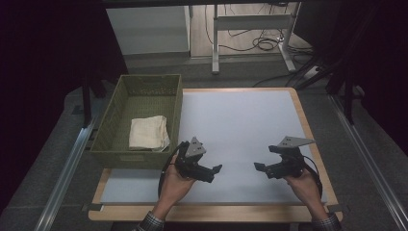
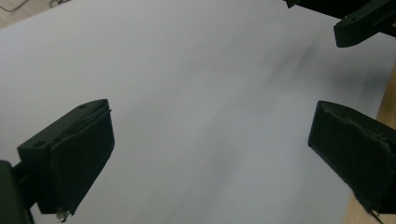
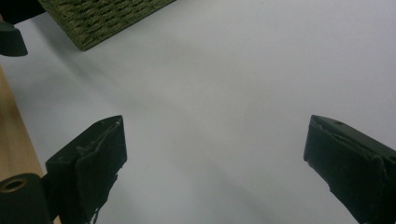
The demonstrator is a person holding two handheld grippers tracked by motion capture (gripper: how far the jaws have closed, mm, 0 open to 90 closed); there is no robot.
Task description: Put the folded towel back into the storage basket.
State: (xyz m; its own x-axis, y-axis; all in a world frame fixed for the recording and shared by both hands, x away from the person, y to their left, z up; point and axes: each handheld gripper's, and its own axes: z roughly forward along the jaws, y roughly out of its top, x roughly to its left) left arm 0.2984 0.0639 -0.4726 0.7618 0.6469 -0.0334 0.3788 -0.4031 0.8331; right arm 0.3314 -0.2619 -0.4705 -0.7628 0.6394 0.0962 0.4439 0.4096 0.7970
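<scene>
A green woven basket (image 1: 106, 125) stands at the left of the table, and a folded cream cloth (image 1: 148, 133) lies inside it. My left gripper (image 1: 215, 172) hovers near the front of the white mat (image 1: 240, 125), just right of the basket's front corner, and points right. It is open (image 2: 210, 149) with bare mat between the jaws. My right gripper (image 1: 260, 168) faces it from the right side, also open (image 3: 215, 154) and holding nothing. The two grippers' tips are a short gap apart.
The basket's corner (image 3: 107, 18) shows at the top left of the right gripper view. The table's wooden rim (image 1: 308, 130) frames the mat. Beyond the table are a metal desk frame (image 1: 250, 29) and floor cables (image 1: 262, 43).
</scene>
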